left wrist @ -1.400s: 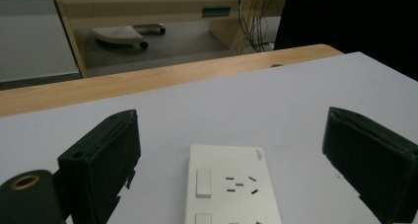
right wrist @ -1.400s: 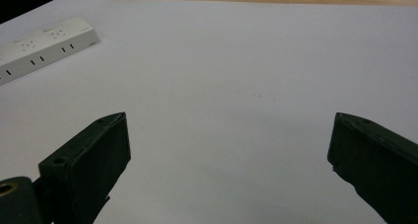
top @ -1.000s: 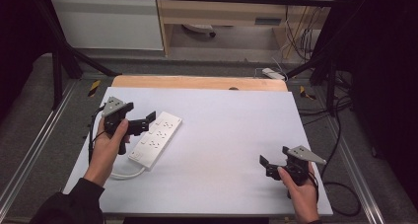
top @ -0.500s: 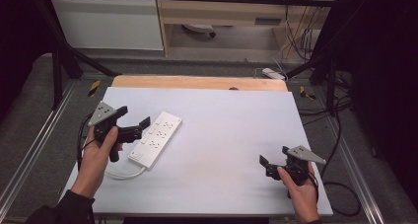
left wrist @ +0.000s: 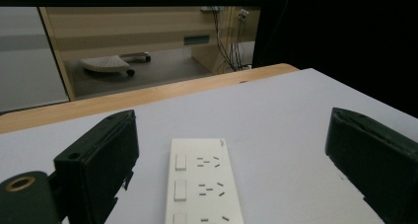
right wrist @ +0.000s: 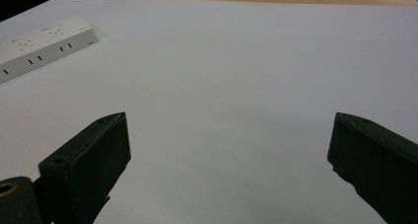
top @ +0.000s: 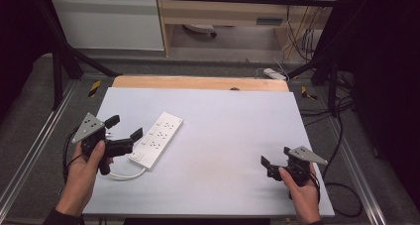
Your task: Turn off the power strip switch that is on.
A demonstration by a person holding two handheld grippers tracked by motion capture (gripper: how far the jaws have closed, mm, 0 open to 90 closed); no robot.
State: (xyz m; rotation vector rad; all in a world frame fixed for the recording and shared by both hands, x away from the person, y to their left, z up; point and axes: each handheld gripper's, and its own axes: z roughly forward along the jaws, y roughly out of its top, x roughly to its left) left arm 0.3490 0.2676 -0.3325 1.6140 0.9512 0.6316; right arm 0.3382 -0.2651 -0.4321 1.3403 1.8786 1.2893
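Left tool, jaws wide, had backed off the power strip toward the worktop edge, releasing it; right tool gaped idle.

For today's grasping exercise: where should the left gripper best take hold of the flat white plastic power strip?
Probably across the narrow width of the flat white plastic power strip near its cable end, coming from above: it lies flat, long and slim, and the open left gripper already faces that end.

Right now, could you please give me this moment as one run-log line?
left gripper: open, at power strip's near end, not touching | right gripper: open, holds nothing, low at table's right | power strip: flat on table
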